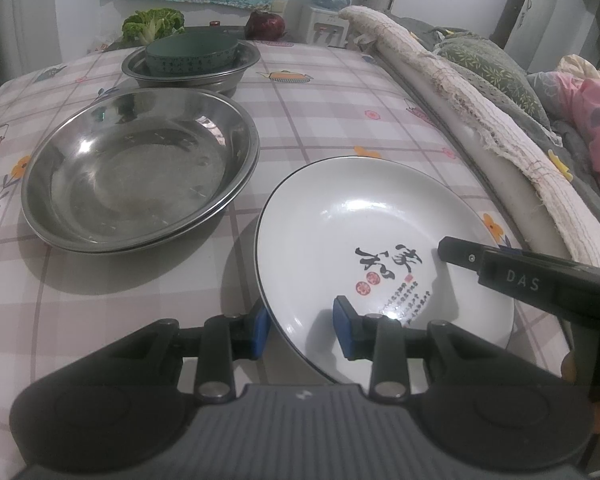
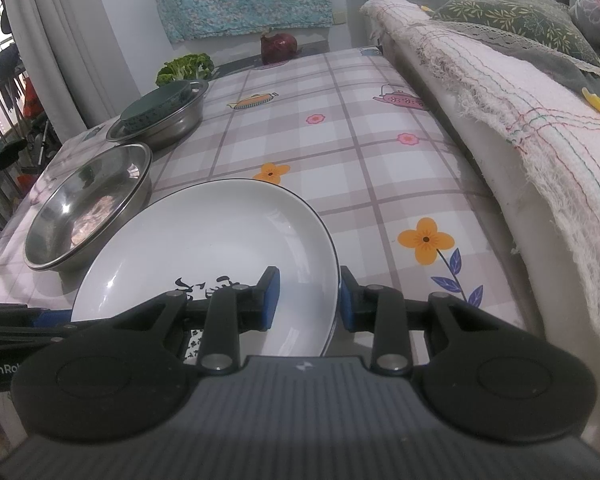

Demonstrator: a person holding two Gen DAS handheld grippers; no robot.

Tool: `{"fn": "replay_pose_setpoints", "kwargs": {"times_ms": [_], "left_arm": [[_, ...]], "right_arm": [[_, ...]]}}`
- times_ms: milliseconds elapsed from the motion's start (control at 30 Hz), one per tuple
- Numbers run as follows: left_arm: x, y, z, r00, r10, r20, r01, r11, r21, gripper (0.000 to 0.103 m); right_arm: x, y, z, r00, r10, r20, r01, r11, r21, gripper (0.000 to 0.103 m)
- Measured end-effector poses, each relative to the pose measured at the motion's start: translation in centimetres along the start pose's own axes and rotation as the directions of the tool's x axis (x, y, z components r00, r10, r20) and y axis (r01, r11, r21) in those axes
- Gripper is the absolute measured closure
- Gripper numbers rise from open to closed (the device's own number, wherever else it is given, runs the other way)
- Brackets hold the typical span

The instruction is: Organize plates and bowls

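Note:
A white plate with black calligraphy (image 1: 360, 224) (image 2: 220, 236) lies on the checked tablecloth at the near edge. My left gripper (image 1: 302, 326) is open, its blue-padded jaws straddling the plate's near-left rim. My right gripper (image 2: 309, 300) is open, straddling the plate's right rim; its finger also shows in the left wrist view (image 1: 460, 254) over the plate. A stack of steel plates (image 1: 136, 168) (image 2: 88, 204) sits left of the white plate. Behind it a dark green bowl (image 1: 192, 54) (image 2: 156, 106) sits in a steel basin (image 1: 228, 72) (image 2: 180, 120).
A padded sofa edge draped with a frayed white cloth (image 1: 480, 120) (image 2: 520, 128) borders the table on the right. A leafy green vegetable (image 1: 152, 24) (image 2: 186, 66) and a purple onion (image 1: 265, 24) (image 2: 278, 47) lie at the table's far end.

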State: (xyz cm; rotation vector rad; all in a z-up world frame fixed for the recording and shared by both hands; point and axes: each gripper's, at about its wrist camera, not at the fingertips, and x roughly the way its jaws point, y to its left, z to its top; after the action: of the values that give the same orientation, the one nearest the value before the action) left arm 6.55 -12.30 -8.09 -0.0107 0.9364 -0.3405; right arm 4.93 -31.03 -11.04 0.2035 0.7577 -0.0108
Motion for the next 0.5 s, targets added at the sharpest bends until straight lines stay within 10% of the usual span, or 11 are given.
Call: {"fn": "replay_pose_setpoints", "kwargs": {"times_ms": [500], "left_arm": [[0.41,0.06,0.5,0.999,0.031,0.015,-0.031,0.999,0.016,0.069]], "right_arm": [[-0.08,0.02,-0.1,1.0,0.006,0.0,-0.006,1.0,-0.001,0.074]]}}
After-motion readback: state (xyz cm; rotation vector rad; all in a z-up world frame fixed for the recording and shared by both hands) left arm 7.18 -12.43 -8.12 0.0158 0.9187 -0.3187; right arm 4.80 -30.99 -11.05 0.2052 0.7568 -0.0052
